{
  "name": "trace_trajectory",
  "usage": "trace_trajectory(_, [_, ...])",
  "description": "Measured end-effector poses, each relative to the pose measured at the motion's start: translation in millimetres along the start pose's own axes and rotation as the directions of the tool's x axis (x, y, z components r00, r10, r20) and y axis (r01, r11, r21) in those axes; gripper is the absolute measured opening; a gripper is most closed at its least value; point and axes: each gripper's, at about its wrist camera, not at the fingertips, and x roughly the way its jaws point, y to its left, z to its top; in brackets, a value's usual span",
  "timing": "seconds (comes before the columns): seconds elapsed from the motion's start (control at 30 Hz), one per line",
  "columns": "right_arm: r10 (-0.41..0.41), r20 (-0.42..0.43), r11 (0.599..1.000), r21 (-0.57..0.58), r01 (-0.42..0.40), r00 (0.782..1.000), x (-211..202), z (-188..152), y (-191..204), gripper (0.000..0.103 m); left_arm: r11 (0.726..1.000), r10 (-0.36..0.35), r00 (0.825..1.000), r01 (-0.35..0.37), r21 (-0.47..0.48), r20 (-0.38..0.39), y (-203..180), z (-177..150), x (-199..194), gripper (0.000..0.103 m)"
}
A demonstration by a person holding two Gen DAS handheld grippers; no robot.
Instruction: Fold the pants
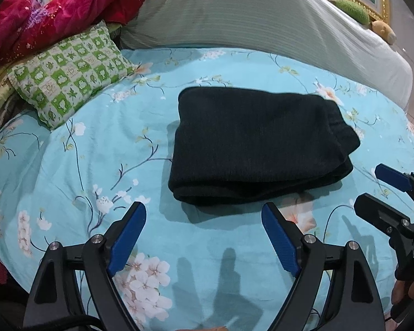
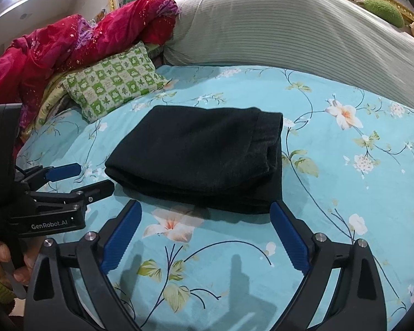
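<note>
**Folded black pants on the bed, both grippers released**

The black pants are seen folded into a thick rectangular stack, laid flat on the floral blue bedsheet. All places are given from that stack. Just in front of it, the left gripper is held above the sheet, its jaws spread wide with nothing between them. To the front right of the pants, the right gripper is likewise held with its jaws fully apart and empty, its right blue pad close to the stack's near right corner. Behind the pants to the left, a green checked pillow is found, with a crumpled red quilt beyond it. Directly behind the pants, a grey striped bolster is laid across the bed.
</note>
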Motion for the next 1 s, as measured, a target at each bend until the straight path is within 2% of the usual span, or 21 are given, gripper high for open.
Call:
trace_trajectory(0.43, [0.0,-0.05,1.0,0.001,0.0,0.999,17,-5,0,0.095,1.0,0.015,0.998,-0.014,0.014,-0.054,3,-4,19,0.086])
trace_trajectory(1.0, [-0.003,-0.072,1.0,0.01,0.003,0.997,27,-6,-1,0.095,1.0,0.025,0.998,-0.024,0.019,-0.063,2,-3,24,0.086])
